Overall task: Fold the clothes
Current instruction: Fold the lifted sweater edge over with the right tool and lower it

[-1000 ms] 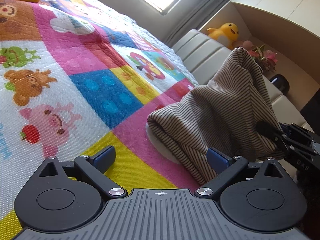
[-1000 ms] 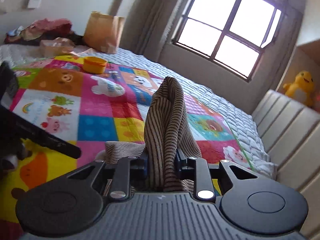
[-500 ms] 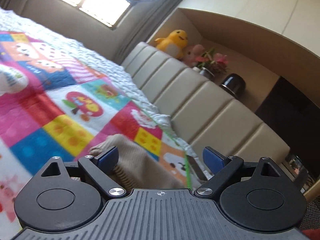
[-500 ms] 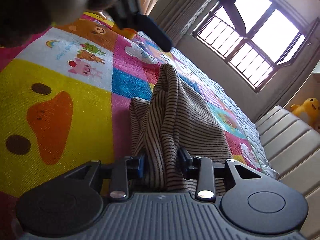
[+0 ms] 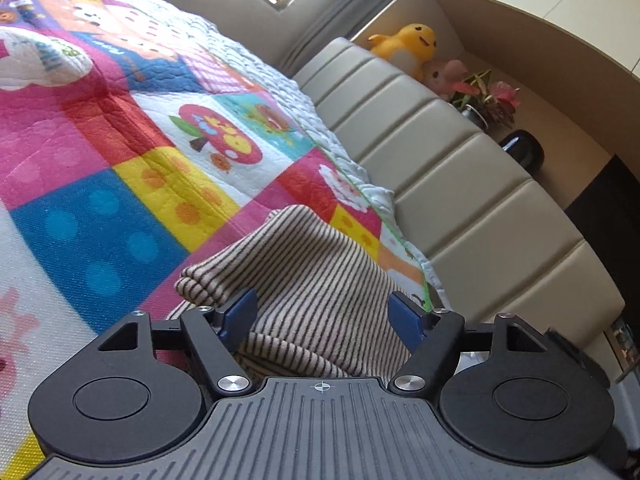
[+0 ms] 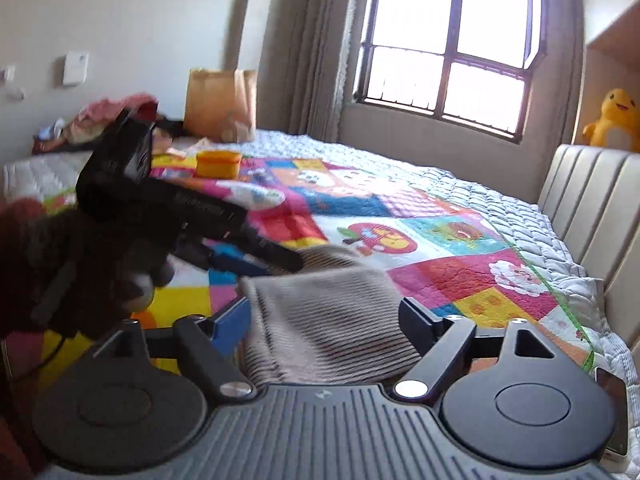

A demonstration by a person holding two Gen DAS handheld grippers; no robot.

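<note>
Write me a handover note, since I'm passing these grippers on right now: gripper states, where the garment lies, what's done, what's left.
Left gripper: jaws closing, the beige striped knit garment between them, pads not pressing.
Right gripper: jaws opening, holding nothing, garment lying between them.
Garment: folded bundle on the colourful patchwork quilt, near the beige padded headboard.
Done: the garment lies folded over itself.
Left: probably tidy the fold's edges; I cannot tell whether more folds are needed.
</note>
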